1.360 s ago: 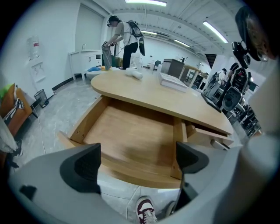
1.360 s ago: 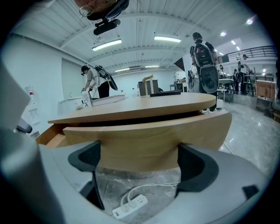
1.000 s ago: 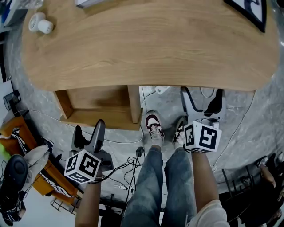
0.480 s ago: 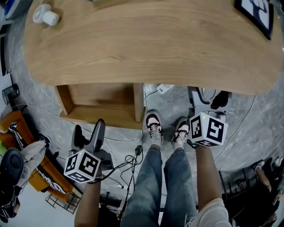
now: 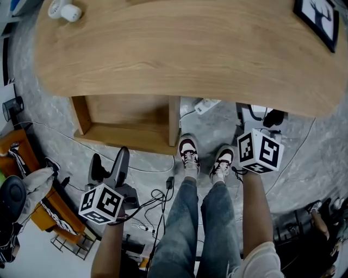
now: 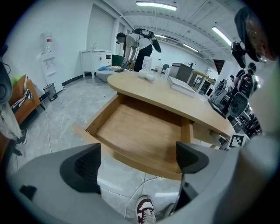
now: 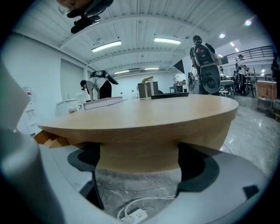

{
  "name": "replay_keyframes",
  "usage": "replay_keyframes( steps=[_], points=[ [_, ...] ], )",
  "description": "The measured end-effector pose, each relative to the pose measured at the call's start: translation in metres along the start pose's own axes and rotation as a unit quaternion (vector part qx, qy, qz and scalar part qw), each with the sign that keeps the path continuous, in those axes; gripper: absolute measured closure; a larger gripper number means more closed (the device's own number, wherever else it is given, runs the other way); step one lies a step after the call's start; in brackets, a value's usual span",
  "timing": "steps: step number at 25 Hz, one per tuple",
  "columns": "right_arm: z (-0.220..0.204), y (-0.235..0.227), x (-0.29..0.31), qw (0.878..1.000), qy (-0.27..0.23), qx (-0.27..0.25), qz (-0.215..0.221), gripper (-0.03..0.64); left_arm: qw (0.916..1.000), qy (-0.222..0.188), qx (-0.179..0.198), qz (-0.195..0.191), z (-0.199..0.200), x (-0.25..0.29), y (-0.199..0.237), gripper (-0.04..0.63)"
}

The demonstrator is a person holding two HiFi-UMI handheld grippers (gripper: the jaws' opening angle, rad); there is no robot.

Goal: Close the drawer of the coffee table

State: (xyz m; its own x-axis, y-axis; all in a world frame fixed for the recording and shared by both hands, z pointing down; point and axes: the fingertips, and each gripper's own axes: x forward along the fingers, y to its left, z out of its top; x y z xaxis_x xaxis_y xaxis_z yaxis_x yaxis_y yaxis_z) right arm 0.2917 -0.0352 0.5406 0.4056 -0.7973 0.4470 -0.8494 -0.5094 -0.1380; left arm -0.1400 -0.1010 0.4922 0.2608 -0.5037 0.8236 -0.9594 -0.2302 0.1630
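Note:
The oval wooden coffee table (image 5: 185, 54) fills the top of the head view. Its drawer (image 5: 128, 122) stands pulled out below the near edge on the left, empty inside. My left gripper (image 5: 110, 160) hovers short of the drawer front, open, with nothing between its fingers. In the left gripper view the open drawer (image 6: 142, 135) lies just beyond the jaws of the left gripper (image 6: 138, 164). My right gripper (image 5: 260, 117) is at the table's near edge on the right, open and empty. In the right gripper view the right gripper (image 7: 138, 164) faces the table rim (image 7: 140, 131).
A power strip (image 5: 205, 106) and cables (image 5: 157, 203) lie on the marble floor near my shoes (image 5: 187, 155). An orange chair (image 5: 24, 184) stands at the left. On the tabletop are a framed picture (image 5: 317, 19) and white objects (image 5: 65, 10). A person (image 6: 135, 46) bends at the far side.
My right gripper has risen and moved forward toward the table's edge. The left gripper has stayed almost still. The drawer remains pulled out.

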Motion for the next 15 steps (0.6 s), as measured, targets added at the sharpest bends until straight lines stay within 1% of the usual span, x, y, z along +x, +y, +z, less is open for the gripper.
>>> replay_keyframes(
  steps=[5,7,9,13,14,15],
  points=[
    [-0.002,-0.001,-0.001,1.000,0.004,-0.002,0.002,0.063,0.9999,-0.010,-0.009,0.000,-0.003,-0.006,0.001,0.058],
    [-0.002,-0.006,-0.004,1.000,0.006,-0.007,-0.004,0.094,0.9999,-0.011,-0.007,-0.002,-0.006,-0.009,0.001,0.058],
    [0.001,-0.013,-0.009,1.000,0.003,-0.010,-0.013,0.106,0.9999,-0.014,-0.005,-0.004,-0.007,-0.014,0.002,0.058],
    [0.002,-0.018,-0.022,1.000,0.008,0.003,-0.017,0.163,0.9995,-0.027,-0.013,0.001,-0.006,-0.025,0.009,0.058],
    [0.001,-0.019,-0.028,1.000,0.012,0.003,-0.021,0.185,0.9994,-0.030,-0.015,0.001,-0.007,-0.028,0.010,0.058],
    [0.001,-0.020,-0.035,0.999,0.013,-0.001,-0.031,0.233,0.9993,-0.033,-0.018,0.001,-0.008,-0.031,0.010,0.058]
  ],
)
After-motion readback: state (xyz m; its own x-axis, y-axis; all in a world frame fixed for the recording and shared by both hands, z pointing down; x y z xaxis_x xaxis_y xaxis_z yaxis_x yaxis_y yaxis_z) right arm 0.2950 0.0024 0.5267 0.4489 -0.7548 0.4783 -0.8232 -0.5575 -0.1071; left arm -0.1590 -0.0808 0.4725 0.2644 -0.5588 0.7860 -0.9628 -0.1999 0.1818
